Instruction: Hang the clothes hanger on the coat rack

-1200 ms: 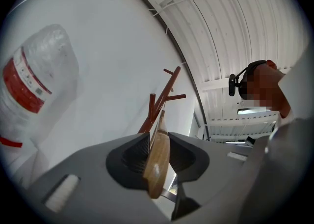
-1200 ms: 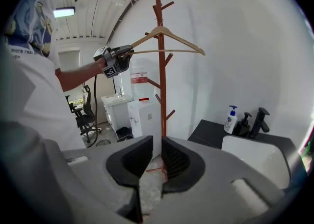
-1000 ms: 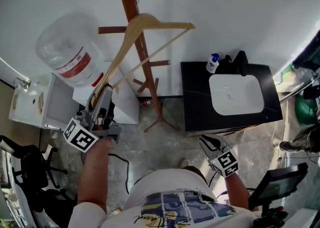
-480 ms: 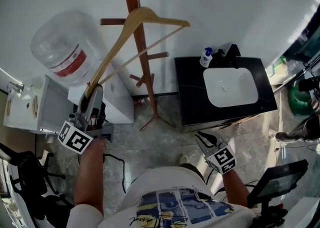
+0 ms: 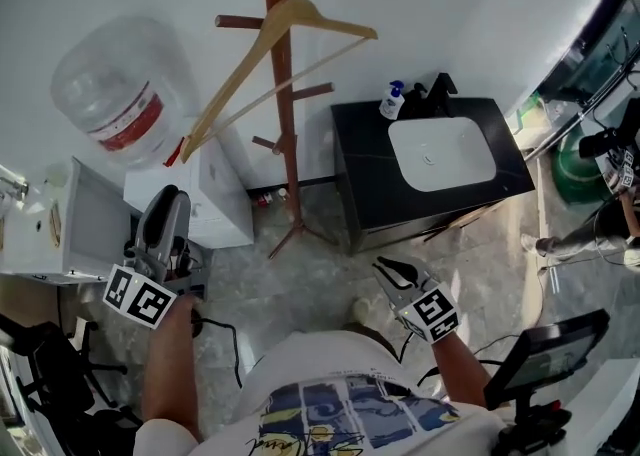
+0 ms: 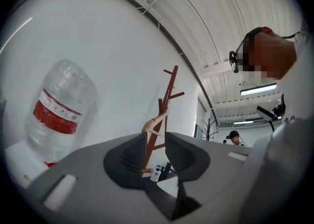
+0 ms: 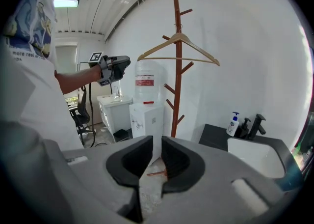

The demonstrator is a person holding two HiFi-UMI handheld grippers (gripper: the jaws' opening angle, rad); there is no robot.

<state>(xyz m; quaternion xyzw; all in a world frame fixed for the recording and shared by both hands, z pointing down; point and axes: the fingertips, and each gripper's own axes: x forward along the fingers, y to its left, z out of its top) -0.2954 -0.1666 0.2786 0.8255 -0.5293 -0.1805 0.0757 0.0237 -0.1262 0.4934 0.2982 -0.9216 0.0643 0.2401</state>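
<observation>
Head view: the coat rack (image 5: 288, 169) carries the wooden clothes hanger (image 5: 262, 36) high up, tilted. Both my left gripper (image 5: 168, 196) and right gripper (image 5: 385, 266) sit well clear of the rack, jaws apart, empty. I'd back away straight, avoiding the hanger's low end.

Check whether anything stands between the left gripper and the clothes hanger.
Nothing visible does. The clothes hanger hangs on the coat rack, and only open air lies between its lower end and the left gripper, whose jaws stand apart and empty.
</observation>
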